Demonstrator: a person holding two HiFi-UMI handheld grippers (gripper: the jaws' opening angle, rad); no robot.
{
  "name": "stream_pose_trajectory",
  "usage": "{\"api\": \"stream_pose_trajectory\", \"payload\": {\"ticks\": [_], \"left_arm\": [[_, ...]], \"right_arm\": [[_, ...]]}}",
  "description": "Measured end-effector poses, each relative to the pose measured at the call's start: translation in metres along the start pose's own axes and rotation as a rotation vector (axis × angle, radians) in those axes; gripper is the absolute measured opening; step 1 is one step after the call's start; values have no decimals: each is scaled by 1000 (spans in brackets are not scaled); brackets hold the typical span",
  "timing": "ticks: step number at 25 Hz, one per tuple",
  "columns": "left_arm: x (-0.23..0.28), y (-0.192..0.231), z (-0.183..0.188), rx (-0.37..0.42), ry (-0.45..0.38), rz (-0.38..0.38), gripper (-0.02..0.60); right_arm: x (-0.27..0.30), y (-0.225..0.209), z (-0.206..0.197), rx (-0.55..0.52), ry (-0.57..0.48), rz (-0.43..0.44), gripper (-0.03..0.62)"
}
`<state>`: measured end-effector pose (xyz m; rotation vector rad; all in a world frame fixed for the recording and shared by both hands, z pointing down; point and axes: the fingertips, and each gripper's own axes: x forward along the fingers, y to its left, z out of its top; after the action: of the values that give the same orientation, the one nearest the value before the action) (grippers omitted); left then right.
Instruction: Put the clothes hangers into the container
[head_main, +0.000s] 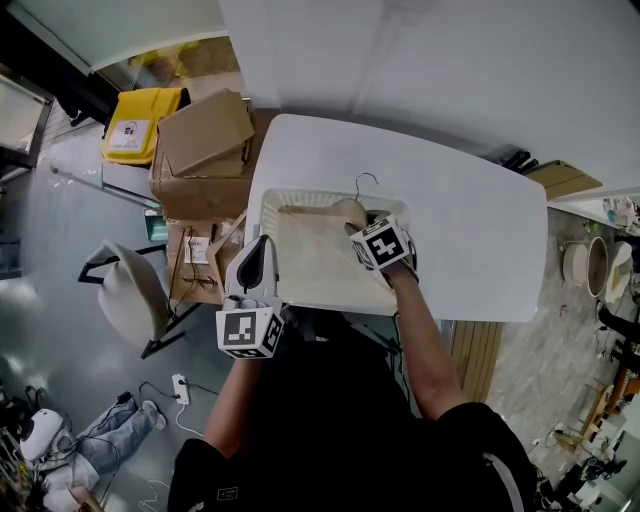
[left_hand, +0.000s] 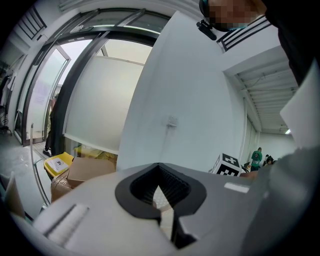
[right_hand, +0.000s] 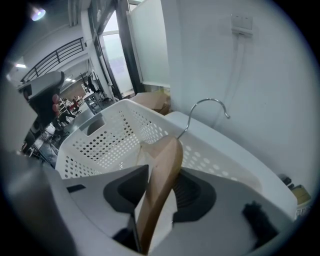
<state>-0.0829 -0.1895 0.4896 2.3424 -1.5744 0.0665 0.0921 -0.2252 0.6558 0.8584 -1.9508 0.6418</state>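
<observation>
A: Hanger (right_hand: 162, 172): where is it, and what sort?
B: Wooden, with a metal hook (right_hand: 212, 106). The body is down inside the white basket (right_hand: 97, 145), at the far right corner, and the hook pokes up over the rim. Judged stiff, light and smooth, so likely to slide in a slack hold. Best taken on the wooden arm near the neck. The thin hook would probably twist.
A: Right tool (right_hand: 159, 192)?
B: Jaws wide, hanger arm standing between them. A gap shows along one side, so it looks loose, not pinched. It is aimed down into the basket.
A: Left tool (head_main: 262, 245)?
B: Tips together, nothing in them. It is close to the basket's left wall; can't tell if it touches.
A: Surface?
B: White worktop (head_main: 470, 240), smooth, with rounded corners. The basket sits at its near edge. Its plastic walls are perforated, so it is probably light enough to shift if knocked.
A: Room?
B: White wall (head_main: 450, 60) behind. Cardboard boxes (head_main: 205, 145) and a yellow bin (head_main: 145, 122) to the left, a chair (head_main: 125, 295) beside them, and a glossy grey floor (head_main: 60, 250).
</observation>
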Motion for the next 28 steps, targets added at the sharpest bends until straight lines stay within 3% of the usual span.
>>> {"api": "stream_pose_trajectory", "payload": {"ticks": [28], "left_arm": [[-7, -5, 5, 4, -20, -20, 3]], "right_arm": [[-17, -8, -2, 8, -5, -62, 179]]}}
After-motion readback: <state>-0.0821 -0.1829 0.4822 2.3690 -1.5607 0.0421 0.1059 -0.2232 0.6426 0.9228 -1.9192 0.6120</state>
